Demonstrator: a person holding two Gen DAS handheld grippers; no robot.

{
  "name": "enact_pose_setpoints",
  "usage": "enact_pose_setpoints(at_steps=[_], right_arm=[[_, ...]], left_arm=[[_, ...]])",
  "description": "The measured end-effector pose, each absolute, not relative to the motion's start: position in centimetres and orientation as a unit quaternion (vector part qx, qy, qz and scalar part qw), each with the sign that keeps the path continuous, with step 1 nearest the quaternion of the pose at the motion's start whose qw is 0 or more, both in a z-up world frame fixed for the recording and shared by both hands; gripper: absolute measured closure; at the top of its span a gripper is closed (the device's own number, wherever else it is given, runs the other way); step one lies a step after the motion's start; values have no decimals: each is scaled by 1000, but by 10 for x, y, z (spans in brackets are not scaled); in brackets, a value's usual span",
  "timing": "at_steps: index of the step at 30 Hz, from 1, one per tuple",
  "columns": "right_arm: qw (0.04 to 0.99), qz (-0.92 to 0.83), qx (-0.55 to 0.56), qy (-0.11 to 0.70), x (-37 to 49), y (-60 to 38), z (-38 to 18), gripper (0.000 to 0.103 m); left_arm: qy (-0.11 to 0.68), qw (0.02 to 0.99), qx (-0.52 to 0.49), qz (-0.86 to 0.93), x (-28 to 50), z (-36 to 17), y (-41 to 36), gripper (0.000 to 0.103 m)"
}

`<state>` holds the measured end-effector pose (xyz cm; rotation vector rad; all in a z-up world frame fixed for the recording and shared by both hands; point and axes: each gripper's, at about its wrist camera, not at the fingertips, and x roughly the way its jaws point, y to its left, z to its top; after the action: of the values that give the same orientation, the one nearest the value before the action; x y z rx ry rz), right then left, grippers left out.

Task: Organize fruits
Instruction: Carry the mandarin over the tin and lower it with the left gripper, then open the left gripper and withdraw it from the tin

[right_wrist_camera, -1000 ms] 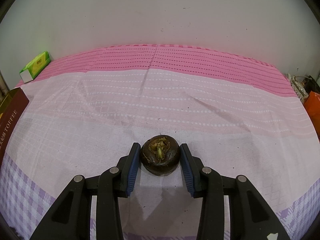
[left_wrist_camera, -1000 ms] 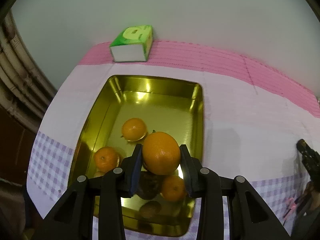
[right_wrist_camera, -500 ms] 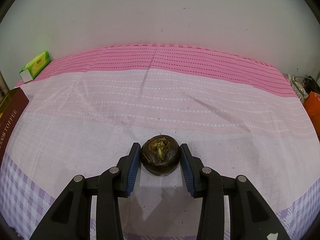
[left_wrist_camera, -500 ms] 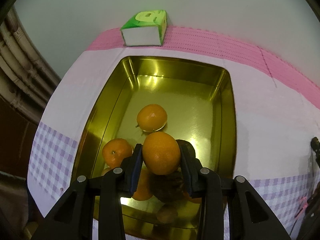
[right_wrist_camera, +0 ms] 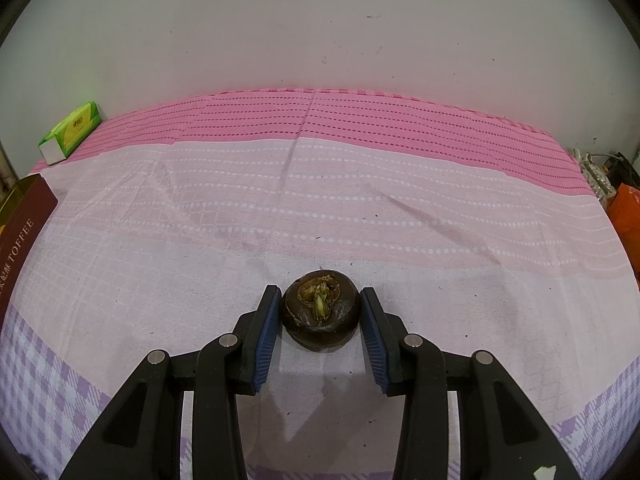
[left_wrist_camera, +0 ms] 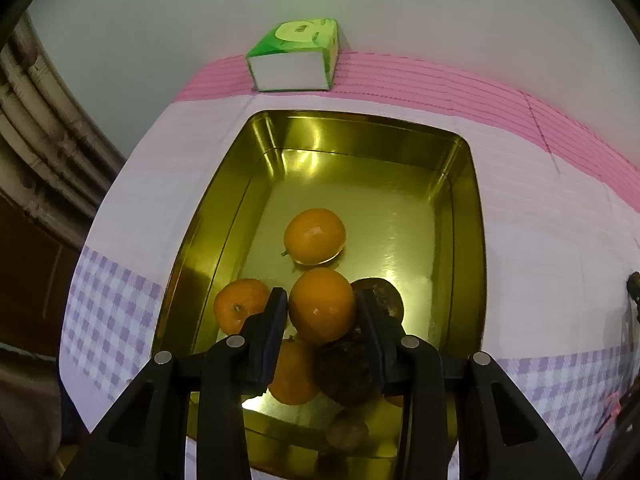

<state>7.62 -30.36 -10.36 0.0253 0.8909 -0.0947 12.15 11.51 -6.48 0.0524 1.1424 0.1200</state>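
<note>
My left gripper (left_wrist_camera: 322,310) is shut on an orange (left_wrist_camera: 320,300) and holds it above the near half of a gold tin (left_wrist_camera: 464,208). In the tin lie three more oranges (left_wrist_camera: 314,236) (left_wrist_camera: 236,310) (left_wrist_camera: 292,376) and dark brown fruits (left_wrist_camera: 344,372) (left_wrist_camera: 386,294). My right gripper (right_wrist_camera: 319,318) is open around a dark brown water chestnut (right_wrist_camera: 319,316) that rests on the cloth; small gaps show between the pads and the fruit.
A green tissue pack (left_wrist_camera: 294,56) stands behind the tin by the wall, also seen in the right wrist view (right_wrist_camera: 70,132). The tin's brown TOFFEE side (right_wrist_camera: 20,236) is at far left. Bags and clutter (right_wrist_camera: 620,196) sit at the right table edge.
My left gripper has carried the orange forward over the tin and lower toward the fruit inside. The right gripper and the water chestnut have not moved.
</note>
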Motion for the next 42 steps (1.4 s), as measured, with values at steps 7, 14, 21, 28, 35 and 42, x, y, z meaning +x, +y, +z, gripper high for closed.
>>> enact_pose_setpoints(at_steps=[7,14,21,28,35,42], right_arm=[[901,-46,10,431,76,-304,-103,65],[901,-47,8,431,76,-304,-102,66],[901,-47,8,431,77,-303,-102,66],[901,-47,9,431,77,-305,-102,66],[901,-48,8,431,77,-305,-102,65],[901,-50,11,431,77,-305,-102,65]], left_arm=[[542,838,21,54,117,-60,117,65],[547,835,21,50,116,-58,118,65],[542,839,18,50,110,-50,120,63],[534,844,13,48,103,-43,128,56],[527,848,17,51,94,-36,134,53],[522,851,19,60,84,-32,145,50]])
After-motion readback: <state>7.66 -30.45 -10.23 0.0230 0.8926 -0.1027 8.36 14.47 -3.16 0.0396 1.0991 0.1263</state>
